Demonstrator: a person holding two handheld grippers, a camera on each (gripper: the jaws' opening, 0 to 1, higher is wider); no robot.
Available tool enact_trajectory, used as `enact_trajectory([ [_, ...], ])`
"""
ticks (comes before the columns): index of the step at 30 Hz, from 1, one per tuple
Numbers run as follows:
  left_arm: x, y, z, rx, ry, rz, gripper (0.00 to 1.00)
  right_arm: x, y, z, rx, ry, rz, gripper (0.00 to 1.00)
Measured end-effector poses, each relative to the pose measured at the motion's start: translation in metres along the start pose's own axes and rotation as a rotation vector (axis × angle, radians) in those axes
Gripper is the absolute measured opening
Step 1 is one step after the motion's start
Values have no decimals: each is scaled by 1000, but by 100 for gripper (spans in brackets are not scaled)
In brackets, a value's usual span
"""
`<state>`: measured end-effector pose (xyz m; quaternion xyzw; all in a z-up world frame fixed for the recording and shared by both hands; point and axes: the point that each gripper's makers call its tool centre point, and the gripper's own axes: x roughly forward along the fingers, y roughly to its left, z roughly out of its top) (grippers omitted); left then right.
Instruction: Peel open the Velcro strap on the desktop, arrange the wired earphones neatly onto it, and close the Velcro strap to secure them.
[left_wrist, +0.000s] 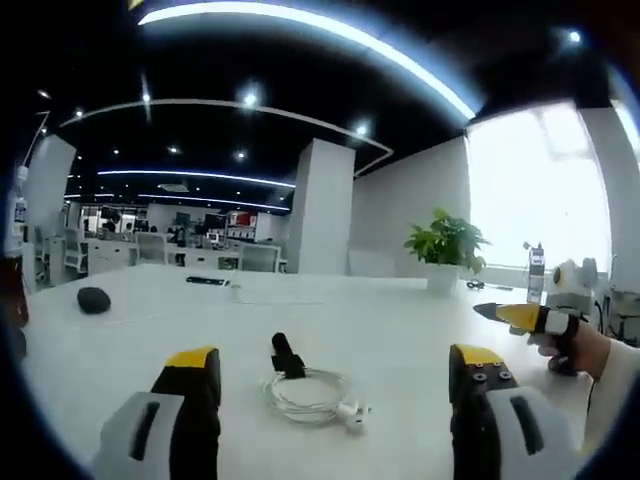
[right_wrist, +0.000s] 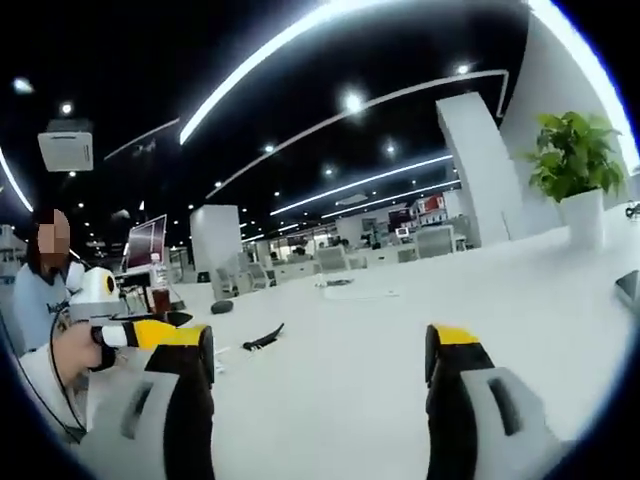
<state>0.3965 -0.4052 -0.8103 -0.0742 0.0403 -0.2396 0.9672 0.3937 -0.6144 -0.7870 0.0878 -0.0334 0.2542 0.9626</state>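
Coiled white wired earphones (left_wrist: 312, 396) lie on the white desktop (left_wrist: 400, 330), earbuds at the coil's right edge. A short black Velcro strap (left_wrist: 287, 356) rests at the coil's far side, touching it; whether it is peeled open cannot be told. Both sit between the left gripper (left_wrist: 335, 375) jaws, which stand wide apart, holding nothing. The right gripper (right_wrist: 318, 345) jaws are likewise spread and empty.

Surroundings: a black oval object (left_wrist: 93, 299) well to the left, a potted green plant (left_wrist: 446, 248) at the far edge. Nothing obstructs the earphones.
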Motion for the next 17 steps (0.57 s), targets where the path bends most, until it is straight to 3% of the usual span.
enact_trajectory([
  [10,-1,6,0,23,-27,35,96,-9,-3,4,-51,-28,-35,92],
  [17,1,7,-5,4,-31,40,96,-8,-3,-2,-113,-10,-52,96],
])
